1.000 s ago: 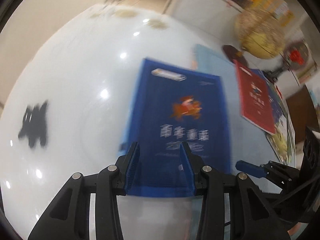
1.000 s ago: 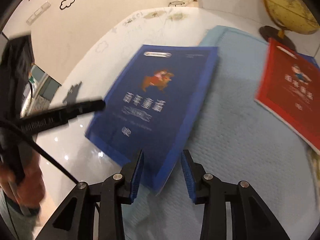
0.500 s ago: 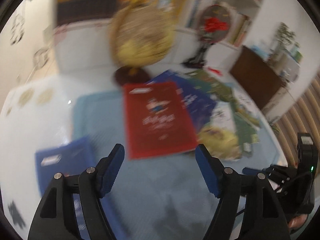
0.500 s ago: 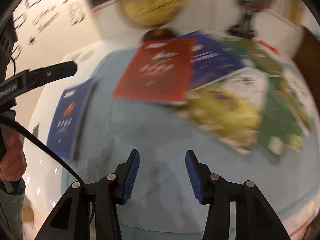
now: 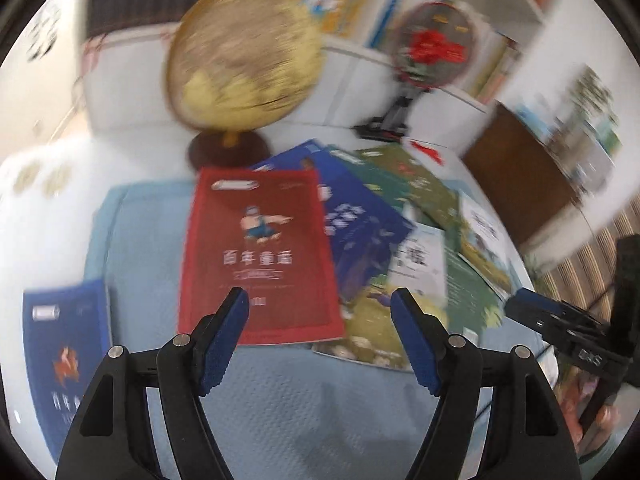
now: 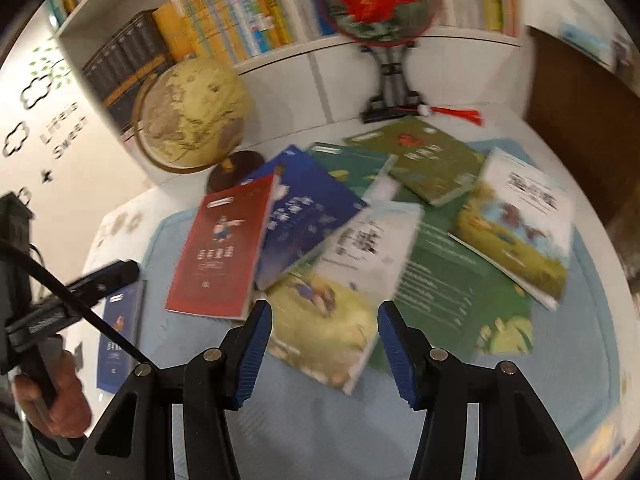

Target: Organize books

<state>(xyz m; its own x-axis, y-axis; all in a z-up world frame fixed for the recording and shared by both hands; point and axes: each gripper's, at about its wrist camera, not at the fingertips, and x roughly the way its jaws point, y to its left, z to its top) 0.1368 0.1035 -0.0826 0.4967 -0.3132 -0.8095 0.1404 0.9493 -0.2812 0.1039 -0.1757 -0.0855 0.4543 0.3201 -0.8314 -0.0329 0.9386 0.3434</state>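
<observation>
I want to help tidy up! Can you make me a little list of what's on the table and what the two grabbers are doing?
surface: light blue mat
set apart: blue book, left edge of the mat
pile: red book on top at left, overlapping a dark blue book; green and picture books to the right
behind: globe, flower fan on a stand
left gripper: open, empty, over the red book's near edge
right gripper: open, empty, jaws just widened

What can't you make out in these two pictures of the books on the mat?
- Left wrist view: globe and shelf books smeared by motion blur; no spine readable.
- Green book, right wrist view: its front is covered by the yellow-and-white book.
- Blue book at the mat's left edge: partly behind the left gripper's finger.
- Dark blue book: red book overlaps one side.
</observation>
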